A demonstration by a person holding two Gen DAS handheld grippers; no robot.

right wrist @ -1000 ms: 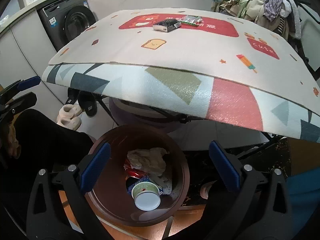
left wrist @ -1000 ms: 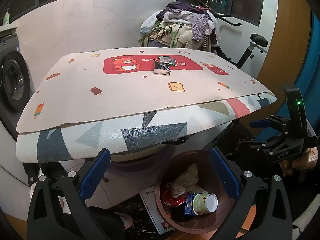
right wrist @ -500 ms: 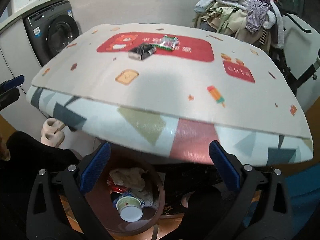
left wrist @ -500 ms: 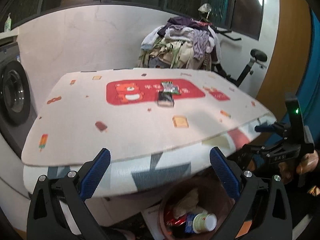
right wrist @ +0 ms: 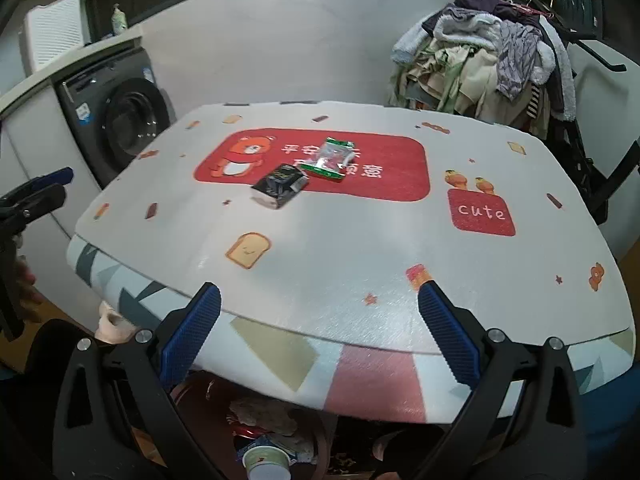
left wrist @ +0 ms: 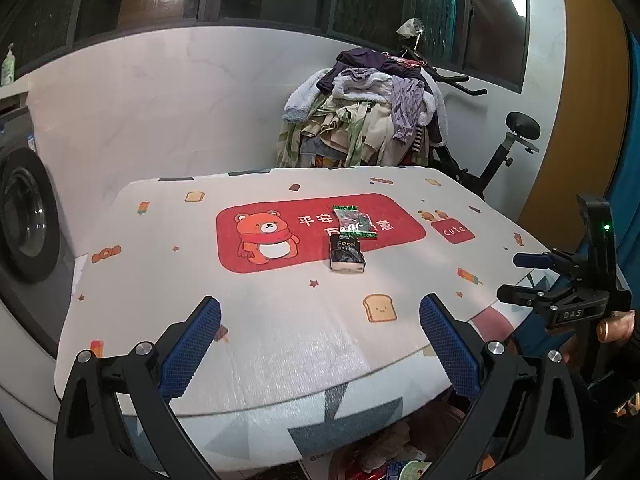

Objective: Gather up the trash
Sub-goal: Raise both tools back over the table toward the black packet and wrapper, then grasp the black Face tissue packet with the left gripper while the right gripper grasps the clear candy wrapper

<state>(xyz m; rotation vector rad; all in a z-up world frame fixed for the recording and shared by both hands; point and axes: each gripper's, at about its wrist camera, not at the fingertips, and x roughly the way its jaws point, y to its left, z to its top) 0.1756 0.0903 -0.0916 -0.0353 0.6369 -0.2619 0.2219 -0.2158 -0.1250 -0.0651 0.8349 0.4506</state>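
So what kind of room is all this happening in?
Most likely a home laundry or utility room: a front-loading washing machine stands by the wall, a heap of clothes is piled on a rack, and an exercise bike sits beside it.

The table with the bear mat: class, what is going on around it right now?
A person holds a gripper in each hand, collecting trash. The left gripper and right gripper are both open and empty, raised near the table's front edge. Two pieces remain on the mat: a black tissue pack and a green snack wrapper touching just behind it. Below the table, a brown bin already holds crumpled paper and a paper cup.
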